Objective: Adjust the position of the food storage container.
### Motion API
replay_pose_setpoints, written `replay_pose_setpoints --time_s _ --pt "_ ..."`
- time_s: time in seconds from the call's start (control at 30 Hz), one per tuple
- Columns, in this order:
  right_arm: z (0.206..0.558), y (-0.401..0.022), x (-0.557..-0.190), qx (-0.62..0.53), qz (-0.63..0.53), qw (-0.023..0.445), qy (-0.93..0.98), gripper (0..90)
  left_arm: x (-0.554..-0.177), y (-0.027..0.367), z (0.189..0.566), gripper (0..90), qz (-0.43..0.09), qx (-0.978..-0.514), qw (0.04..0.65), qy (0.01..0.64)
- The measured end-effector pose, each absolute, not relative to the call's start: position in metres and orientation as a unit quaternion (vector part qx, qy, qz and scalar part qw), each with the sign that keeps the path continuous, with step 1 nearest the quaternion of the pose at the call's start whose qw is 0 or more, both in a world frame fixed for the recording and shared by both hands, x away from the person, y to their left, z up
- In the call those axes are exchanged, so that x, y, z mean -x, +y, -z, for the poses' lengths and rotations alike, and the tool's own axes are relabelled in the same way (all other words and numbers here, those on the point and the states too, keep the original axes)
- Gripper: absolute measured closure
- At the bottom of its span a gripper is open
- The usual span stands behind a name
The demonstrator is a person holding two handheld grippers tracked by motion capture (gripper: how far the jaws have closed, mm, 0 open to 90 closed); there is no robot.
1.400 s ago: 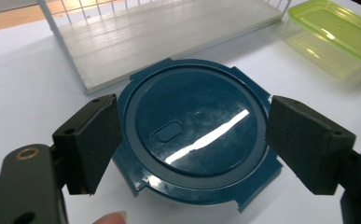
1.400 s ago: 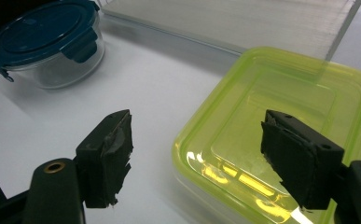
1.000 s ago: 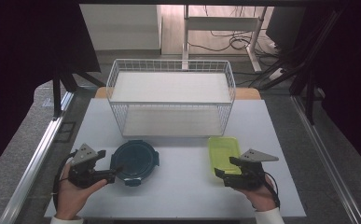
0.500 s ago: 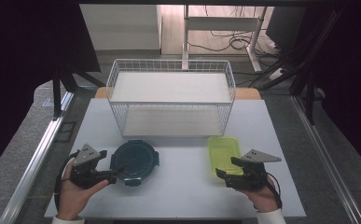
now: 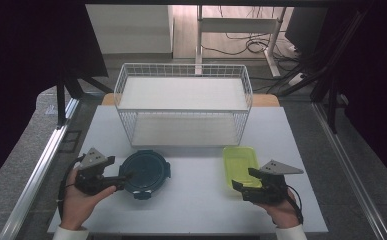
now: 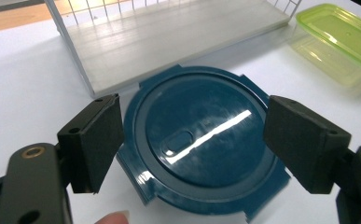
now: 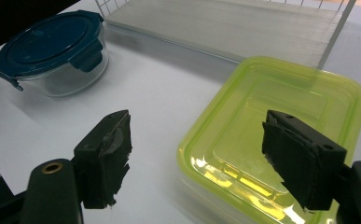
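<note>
Two lidded containers are set on the white table [image 5: 191, 200] just in front of the white wire basket [image 5: 183, 107]: a round glass container with a dark blue clip lid [image 5: 145, 173] before its left half and a yellow-green rectangular plastic container [image 5: 240, 161] before its right half. The left gripper [image 5: 122, 181] is held at the near left rim of the blue lid, its jaws spread wide (they have just been closing slightly) with the lid between them but not pressed. The right gripper [image 5: 243, 181] is held at the near edge of the green container, its jaws wide apart with nothing clamped.
</note>
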State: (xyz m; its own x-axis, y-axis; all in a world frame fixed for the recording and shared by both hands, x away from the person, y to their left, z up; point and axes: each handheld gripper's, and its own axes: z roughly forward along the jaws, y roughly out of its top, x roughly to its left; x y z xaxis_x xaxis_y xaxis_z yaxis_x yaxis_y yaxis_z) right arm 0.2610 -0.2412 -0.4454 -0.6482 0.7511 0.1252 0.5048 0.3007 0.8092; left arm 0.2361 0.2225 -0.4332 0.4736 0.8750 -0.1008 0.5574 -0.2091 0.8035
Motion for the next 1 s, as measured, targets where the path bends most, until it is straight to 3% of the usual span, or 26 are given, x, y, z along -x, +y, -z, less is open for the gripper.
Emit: replay_pose_setpoints --time_s 0.73,1.0 --pt "0.447 -0.244 -0.261 -0.408 -0.426 0.15 0.794 23.6 -0.293 0.247 0.44 31.9 -0.149 -0.76 0.385 0.501" --pt "0.448 -0.244 -0.26 -0.409 -0.423 0.151 0.794 23.6 -0.311 0.246 0.442 51.5 -0.14 -0.767 0.376 0.5"
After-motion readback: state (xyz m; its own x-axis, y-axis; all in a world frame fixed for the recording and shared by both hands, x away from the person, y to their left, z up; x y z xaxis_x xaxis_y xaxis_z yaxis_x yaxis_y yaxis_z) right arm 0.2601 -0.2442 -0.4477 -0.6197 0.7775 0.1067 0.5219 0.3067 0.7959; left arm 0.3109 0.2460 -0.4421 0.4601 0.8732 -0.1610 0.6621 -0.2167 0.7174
